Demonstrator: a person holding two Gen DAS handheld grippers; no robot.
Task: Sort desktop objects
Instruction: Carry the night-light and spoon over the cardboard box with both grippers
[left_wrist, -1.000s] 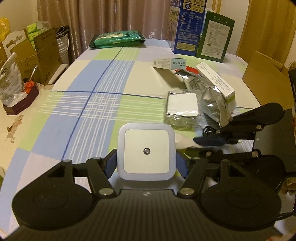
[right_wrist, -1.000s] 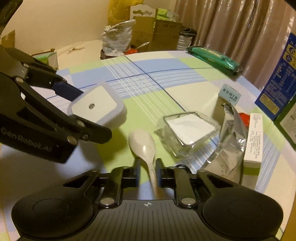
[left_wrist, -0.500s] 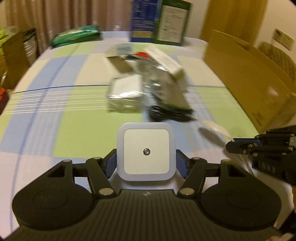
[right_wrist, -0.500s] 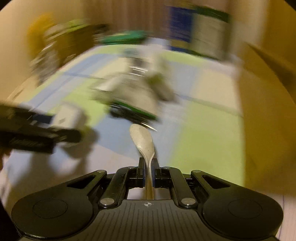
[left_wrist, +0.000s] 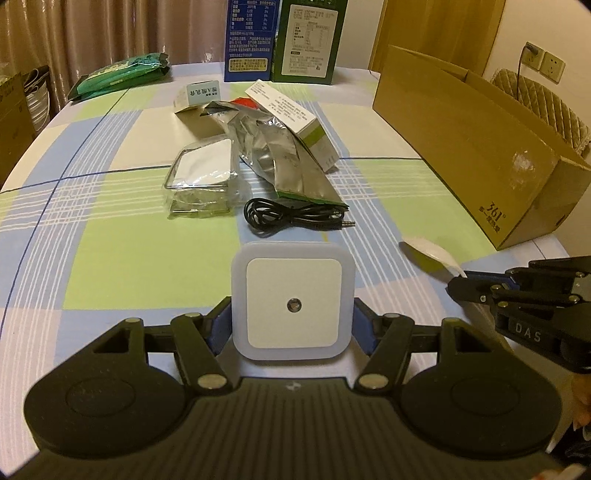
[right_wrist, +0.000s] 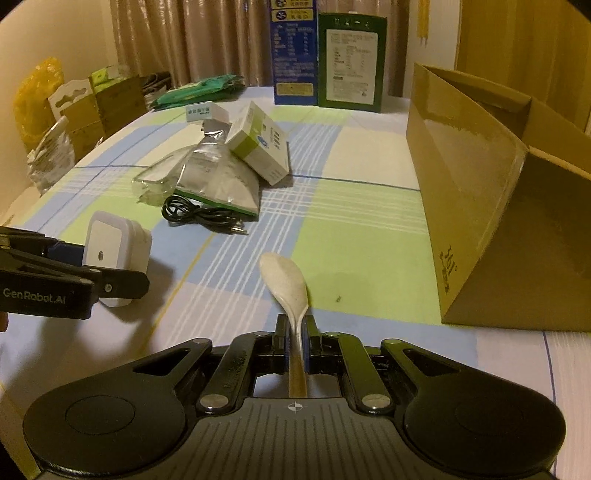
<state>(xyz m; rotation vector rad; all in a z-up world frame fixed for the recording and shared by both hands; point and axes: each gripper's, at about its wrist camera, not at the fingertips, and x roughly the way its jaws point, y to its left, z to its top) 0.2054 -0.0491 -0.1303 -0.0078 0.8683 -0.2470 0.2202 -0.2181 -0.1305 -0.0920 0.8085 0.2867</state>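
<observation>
A checked tablecloth in green, blue and white covers the table, with curtains behind and an open cardboard box standing at the right edge. The left gripper is spread about midway and clamped on a square white night light, its blue pads pressing the two sides; the light is held above the cloth, face toward the camera. The right gripper is closed tight on the handle of a pale spoon, whose bowl sticks forward over the cloth, near the cardboard box. In the left wrist view that spoon shows at the right, just beside the box corner. Farther back lie a coiled black cable, a silver foil pouch, a clear plastic pack and a white-and-green carton resting on the pouch. A small white box, a green packet and two tall cartons stand near the far edge.
</observation>
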